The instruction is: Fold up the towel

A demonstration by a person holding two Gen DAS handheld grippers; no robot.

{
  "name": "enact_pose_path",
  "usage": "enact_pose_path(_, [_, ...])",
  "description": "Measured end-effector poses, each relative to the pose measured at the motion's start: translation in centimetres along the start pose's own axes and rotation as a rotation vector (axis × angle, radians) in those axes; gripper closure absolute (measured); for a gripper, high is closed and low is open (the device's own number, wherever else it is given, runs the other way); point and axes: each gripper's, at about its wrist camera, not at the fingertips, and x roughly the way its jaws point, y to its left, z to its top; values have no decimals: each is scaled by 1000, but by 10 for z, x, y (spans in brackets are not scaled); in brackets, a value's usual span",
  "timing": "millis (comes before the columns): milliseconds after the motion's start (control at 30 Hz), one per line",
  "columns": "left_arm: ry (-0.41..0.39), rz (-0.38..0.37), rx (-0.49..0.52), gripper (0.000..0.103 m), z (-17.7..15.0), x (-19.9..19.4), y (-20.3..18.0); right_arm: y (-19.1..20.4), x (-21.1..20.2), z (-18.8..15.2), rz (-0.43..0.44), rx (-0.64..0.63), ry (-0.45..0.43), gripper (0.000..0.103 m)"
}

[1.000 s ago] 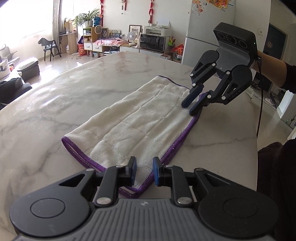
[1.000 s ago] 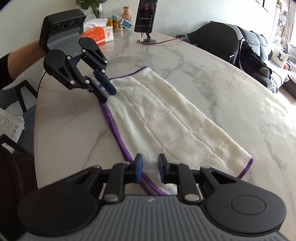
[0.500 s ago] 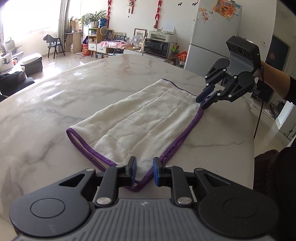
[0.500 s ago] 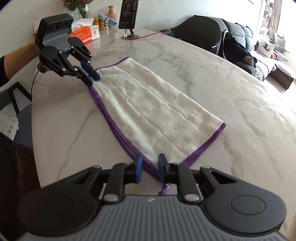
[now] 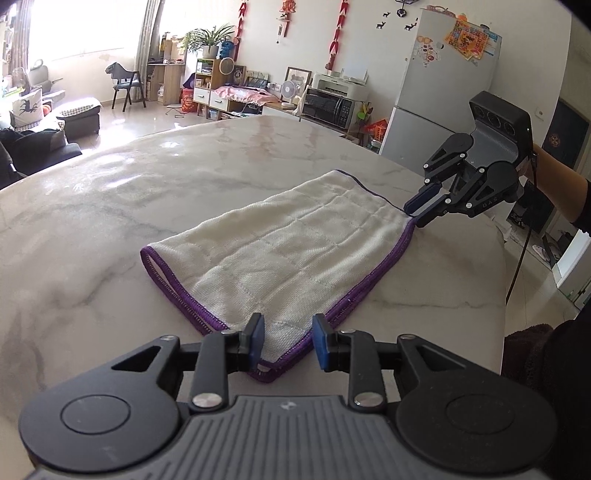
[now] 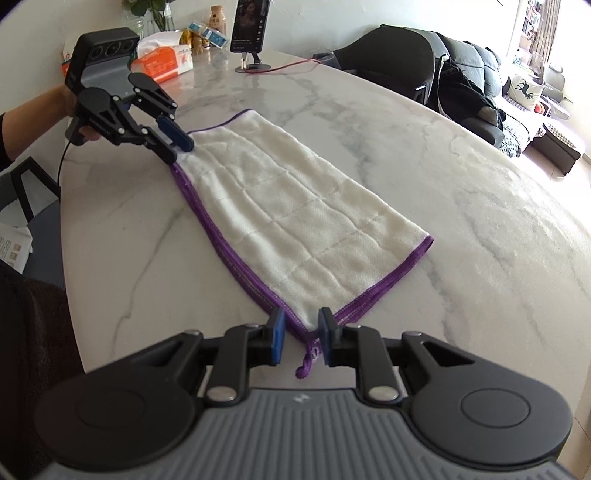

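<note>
A cream towel (image 5: 295, 251) (image 6: 295, 214) with a purple hem lies folded into a long strip on the marble table (image 5: 147, 184) (image 6: 480, 184). My left gripper (image 5: 287, 341) is open at one near corner of the strip, and that corner lies between its blue pads. In the right wrist view the left gripper (image 6: 177, 147) sits at the far end. My right gripper (image 6: 300, 336) is open at the opposite end, straddling the corner and its purple hanging loop (image 6: 303, 365). From the left wrist view the right gripper (image 5: 417, 212) is low at the far right corner.
A phone on a stand (image 6: 251, 33), an orange tissue pack (image 6: 162, 62) and a red cable (image 6: 295, 66) sit at the table's far end. The table edge (image 5: 498, 295) runs close to the towel's hemmed side. A person's sleeve (image 5: 561, 192) holds the right gripper.
Both grippers have drawn back along the towel until only its end corners lie between their fingers. The left gripper's pads stand wider apart than before. The towel lies flat, stretched long.
</note>
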Motion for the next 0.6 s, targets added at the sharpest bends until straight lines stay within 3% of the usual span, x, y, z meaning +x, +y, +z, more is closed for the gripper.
enact_pose_path(300, [-49, 71, -4, 70, -7, -21, -11, 0, 12, 39, 26, -38, -29, 68])
enact_pose_path(600, [-28, 251, -128, 69, -4, -27, 3, 2, 30, 80, 60, -79, -47, 68])
